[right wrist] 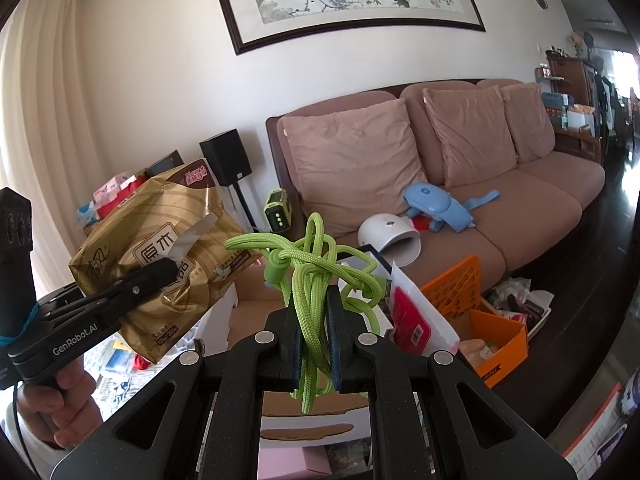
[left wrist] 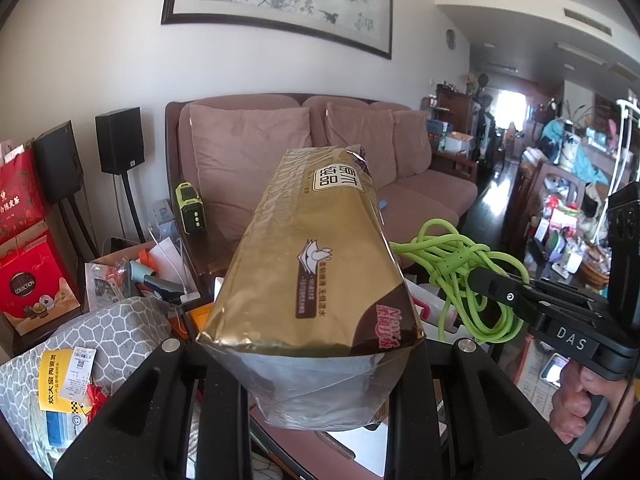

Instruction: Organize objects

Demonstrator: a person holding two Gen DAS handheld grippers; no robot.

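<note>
The left gripper (right wrist: 168, 270) fingers clamp a gold tissue pack (left wrist: 316, 264), held aloft; the right gripper (right wrist: 316, 336) fingers pinch a green cord bundle (right wrist: 308, 272) tightly.

Bright daylight, window glare far right, sharp focus, curved fisheye edges, dark corners

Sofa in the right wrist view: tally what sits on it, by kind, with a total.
Back pillows: 3
White domed device: 1
Blue strapped gadget: 1
Small red item, partly hidden between those two: 1
Total: 6
</note>
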